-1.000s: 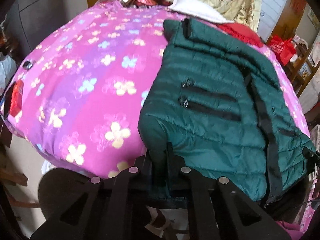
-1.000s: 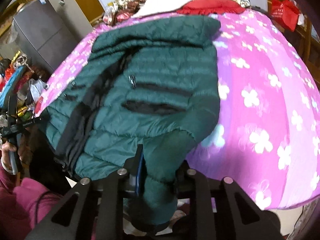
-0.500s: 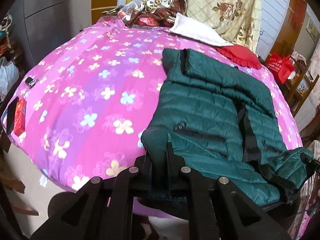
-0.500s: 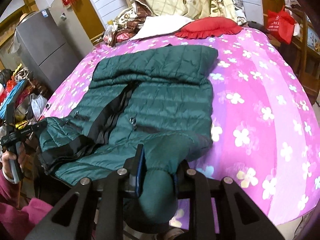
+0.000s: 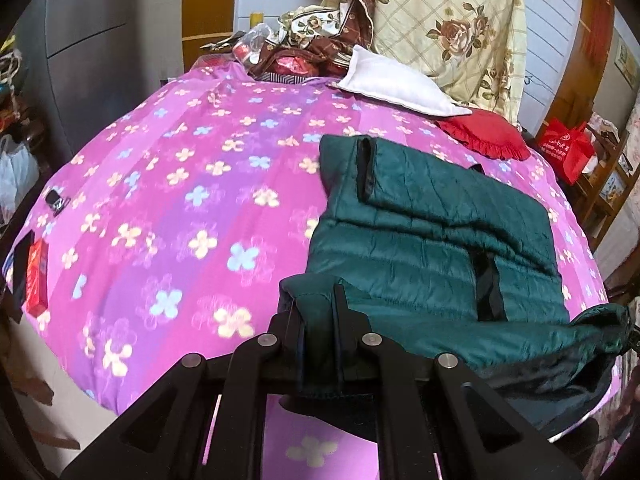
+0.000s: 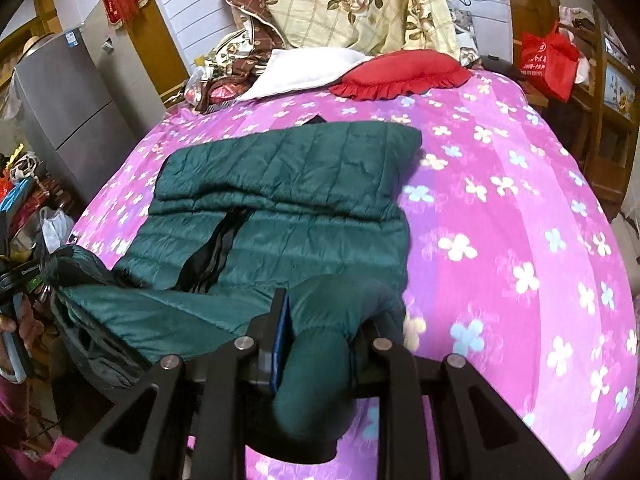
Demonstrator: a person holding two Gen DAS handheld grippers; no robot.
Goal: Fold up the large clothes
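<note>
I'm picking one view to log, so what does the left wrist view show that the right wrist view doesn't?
Only left wrist: a red box at the bed's edge and the left hand-held gripper pinching the jacket. Only right wrist: a grey fridge and the right hand-held gripper clamping the jacket. Both: jacket, red pillow, white pillow, red bag.

The matte black left two-finger gripper (image 5: 319, 312) has angular linkage arms with triangular cut-outs and four round silver pivot screws. The matching black right gripper (image 6: 320, 312) shows a blue strip lining its nine-o'clock finger (image 6: 280, 320).
</note>
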